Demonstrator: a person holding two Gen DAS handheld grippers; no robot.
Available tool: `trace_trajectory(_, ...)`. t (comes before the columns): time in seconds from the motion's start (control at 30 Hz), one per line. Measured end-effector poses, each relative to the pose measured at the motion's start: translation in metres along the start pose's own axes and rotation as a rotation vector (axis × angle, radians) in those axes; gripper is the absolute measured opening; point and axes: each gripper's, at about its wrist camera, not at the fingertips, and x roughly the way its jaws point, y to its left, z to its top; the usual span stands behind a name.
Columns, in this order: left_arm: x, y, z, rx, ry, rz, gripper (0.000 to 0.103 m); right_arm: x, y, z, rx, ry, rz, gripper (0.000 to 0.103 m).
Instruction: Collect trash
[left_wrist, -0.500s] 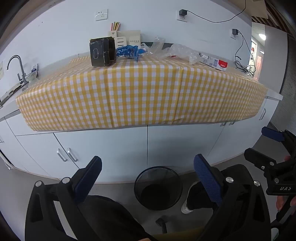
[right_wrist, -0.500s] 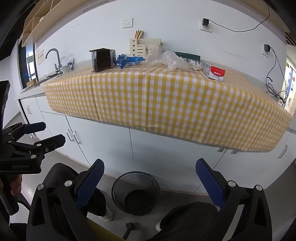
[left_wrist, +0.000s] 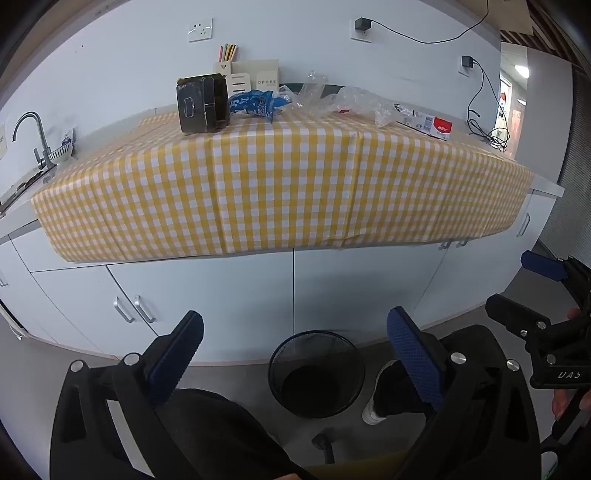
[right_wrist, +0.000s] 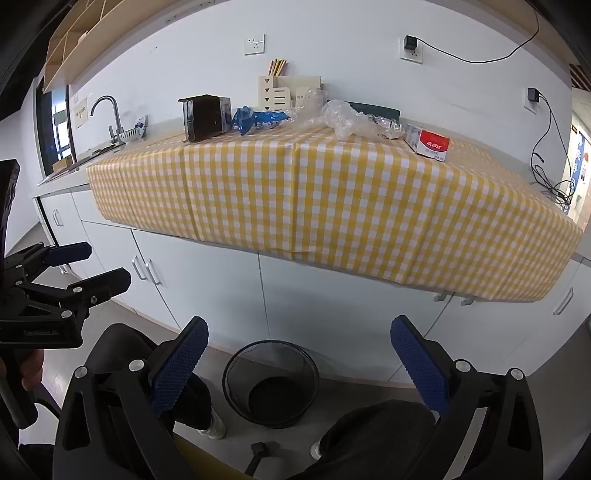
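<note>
crumpled clear plastic and a blue wrapper lie on the bench; left gripper and right gripper both spread, empty.

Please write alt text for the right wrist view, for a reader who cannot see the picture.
The open right gripper hangs low in front of a counter covered by a yellow checked cloth, holding nothing. At the back of the cloth lie a dark box, a blue wrapper, clear plastic and a red-and-white carton. A black mesh bin stands on the floor below.
</note>
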Motion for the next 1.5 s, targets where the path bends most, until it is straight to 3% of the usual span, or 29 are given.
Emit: trace_trajectory(1.5, 0.0005, -0.0027, 0.0029, 0.014, 0.006, 0.001, 0.099, -0.0025, -0.002, 0.0001, 0.004, 0.006, -0.001, 0.1)
